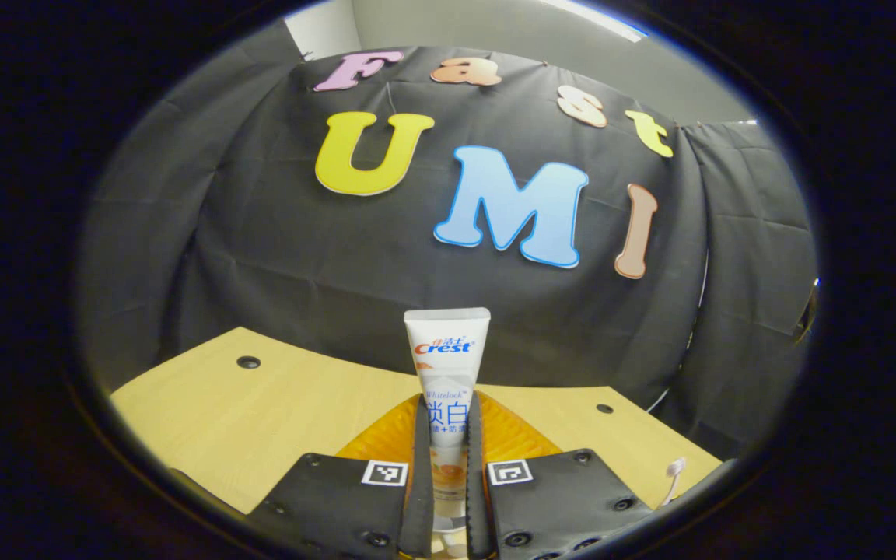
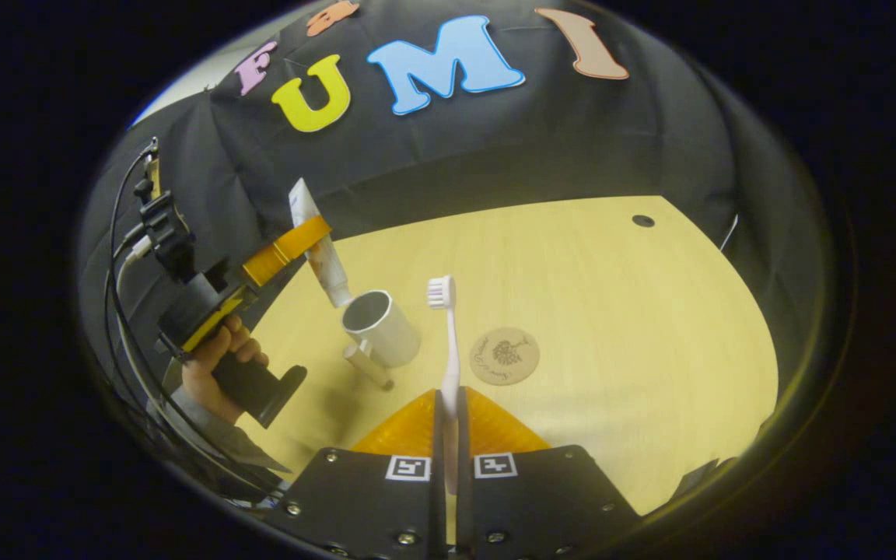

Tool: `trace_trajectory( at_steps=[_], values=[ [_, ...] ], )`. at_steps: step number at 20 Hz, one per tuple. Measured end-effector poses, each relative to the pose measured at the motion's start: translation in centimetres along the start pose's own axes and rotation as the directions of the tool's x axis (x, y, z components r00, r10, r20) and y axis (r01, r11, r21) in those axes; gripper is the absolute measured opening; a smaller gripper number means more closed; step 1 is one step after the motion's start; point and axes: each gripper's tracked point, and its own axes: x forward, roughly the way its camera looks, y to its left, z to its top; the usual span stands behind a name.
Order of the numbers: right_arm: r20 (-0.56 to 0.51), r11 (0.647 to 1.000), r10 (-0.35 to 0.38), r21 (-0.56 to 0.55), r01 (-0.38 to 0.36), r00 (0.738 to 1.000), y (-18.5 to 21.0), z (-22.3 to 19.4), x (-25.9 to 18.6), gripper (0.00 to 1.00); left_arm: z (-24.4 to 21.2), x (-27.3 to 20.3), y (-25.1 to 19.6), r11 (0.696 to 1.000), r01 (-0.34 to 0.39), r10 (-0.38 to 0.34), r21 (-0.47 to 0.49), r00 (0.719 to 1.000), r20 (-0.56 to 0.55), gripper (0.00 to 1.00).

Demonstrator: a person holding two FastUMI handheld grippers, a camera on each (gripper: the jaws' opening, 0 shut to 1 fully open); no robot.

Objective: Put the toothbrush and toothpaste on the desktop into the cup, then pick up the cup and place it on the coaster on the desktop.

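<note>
The left gripper point(image 1: 445, 474) has its jaws pinching a white toothpaste tube point(image 1: 448, 365), held upright with its cap end just above the grey cylindrical cup point(image 2: 382, 327). The right gripper point(image 2: 449, 443) has its jaws pinching a white toothbrush point(image 2: 448, 342), bristles up, above the pale wooden counter point(image 2: 611, 311), near the round cork coaster point(image 2: 504, 355).

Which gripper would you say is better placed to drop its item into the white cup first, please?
Left, probably. In the right gripper view, the left gripper holds the white toothpaste tube with its cap just above the white cylindrical cup. The right gripper holds the white toothbrush upright, nearer the camera than the cup.
</note>
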Motion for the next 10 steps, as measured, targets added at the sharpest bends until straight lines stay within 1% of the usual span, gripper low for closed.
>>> trace_trajectory(
  at_steps=[2,4,6,8,10],
  values=[
    [-0.014,1.000,-0.002,0.010,0.002,1.000,-0.2,-0.6,0.1,0.06,-2.0,0.7,-0.6,1.000,0.020,-0.020,0.016,0.999,-0.040,0.23],
    [-0.029,1.000,-0.001,0.010,0.001,1.000,-0.2,-1.1,0.4,0.06,-3.5,1.3,-0.5,1.000,0.016,-0.014,0.025,0.997,-0.071,0.22],
    [-0.043,1.000,0.002,0.011,-0.001,0.999,-0.3,-1.7,0.8,0.06,-4.9,1.3,0.5,1.000,-0.006,0.008,0.026,0.995,-0.102,0.22],
    [-0.055,1.000,0.002,0.009,-0.001,0.998,0.0,-1.8,1.1,0.06,-6.2,1.0,1.7,0.999,-0.033,0.038,0.041,0.991,-0.130,0.24],
    [-0.047,1.000,0.010,-0.007,-0.010,0.999,0.5,-1.5,1.1,0.06,-6.6,0.9,2.1,0.999,-0.037,0.042,0.036,0.987,-0.152,0.24]
  ],
)
